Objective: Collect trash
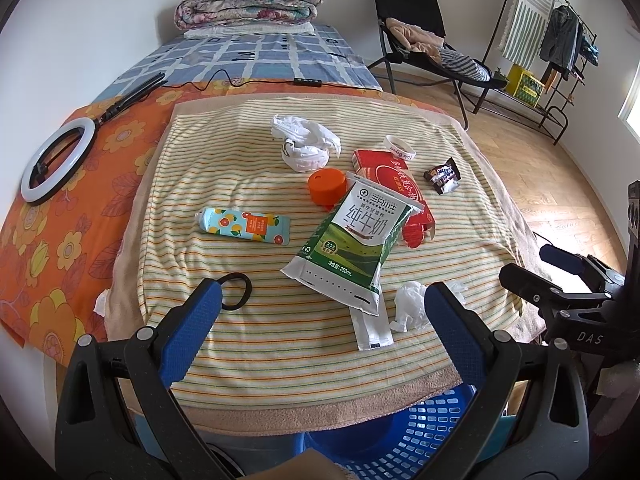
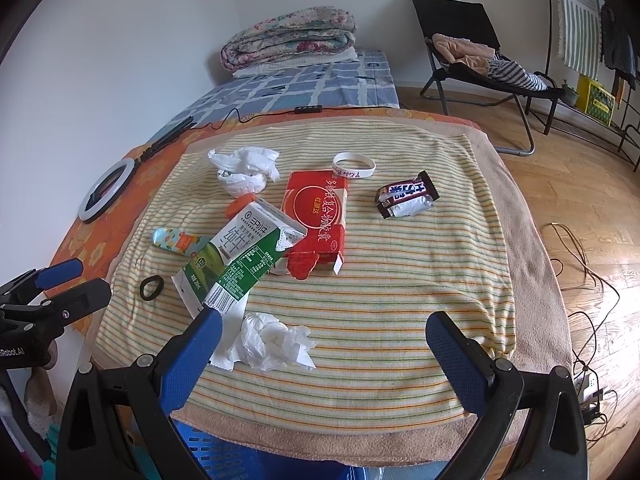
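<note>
both claws (image 1: pixel 324 300) (image 2: pixel 324 332) (gaping) hover over milk carton (image 1: pixel 352 232).

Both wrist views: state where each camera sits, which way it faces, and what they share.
Left wrist: on the left gripper, facing forward over the striped towel at the milk carton; its open blue fingers show, with the right gripper at the edge.
Right wrist: on the right gripper, facing the crumpled tissue; the left gripper shows.
Shared: carton, red box, blue basket.
</note>
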{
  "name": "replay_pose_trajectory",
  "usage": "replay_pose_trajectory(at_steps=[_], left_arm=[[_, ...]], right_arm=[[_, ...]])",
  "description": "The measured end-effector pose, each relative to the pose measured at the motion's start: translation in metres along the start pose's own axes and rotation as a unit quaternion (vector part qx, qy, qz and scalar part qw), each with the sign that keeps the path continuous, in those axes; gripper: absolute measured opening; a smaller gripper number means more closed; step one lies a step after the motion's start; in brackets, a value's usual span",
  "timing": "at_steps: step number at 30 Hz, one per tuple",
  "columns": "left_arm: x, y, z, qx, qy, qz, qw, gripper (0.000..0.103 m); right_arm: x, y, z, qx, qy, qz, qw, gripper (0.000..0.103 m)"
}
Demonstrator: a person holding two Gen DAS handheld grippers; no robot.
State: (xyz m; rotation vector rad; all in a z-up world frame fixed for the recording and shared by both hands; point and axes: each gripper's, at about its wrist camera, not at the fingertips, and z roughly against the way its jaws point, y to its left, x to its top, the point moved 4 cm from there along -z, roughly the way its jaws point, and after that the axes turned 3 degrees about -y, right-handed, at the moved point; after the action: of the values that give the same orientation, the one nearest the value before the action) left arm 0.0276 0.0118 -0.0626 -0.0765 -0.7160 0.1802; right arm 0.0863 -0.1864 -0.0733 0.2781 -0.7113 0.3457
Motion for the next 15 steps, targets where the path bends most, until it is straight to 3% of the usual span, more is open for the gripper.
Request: replay_pose_trajectory(at_steps=[15], left_arm=[[-0.0011, 0.0017, -0.0008, 0.000, 0.001, 0.000, 1.0000, 0.103]], right_arm=[[-0.0031, -0.0054, -0.0031, -0.006, 0.012, -0.006, 1.000, 0.103]])
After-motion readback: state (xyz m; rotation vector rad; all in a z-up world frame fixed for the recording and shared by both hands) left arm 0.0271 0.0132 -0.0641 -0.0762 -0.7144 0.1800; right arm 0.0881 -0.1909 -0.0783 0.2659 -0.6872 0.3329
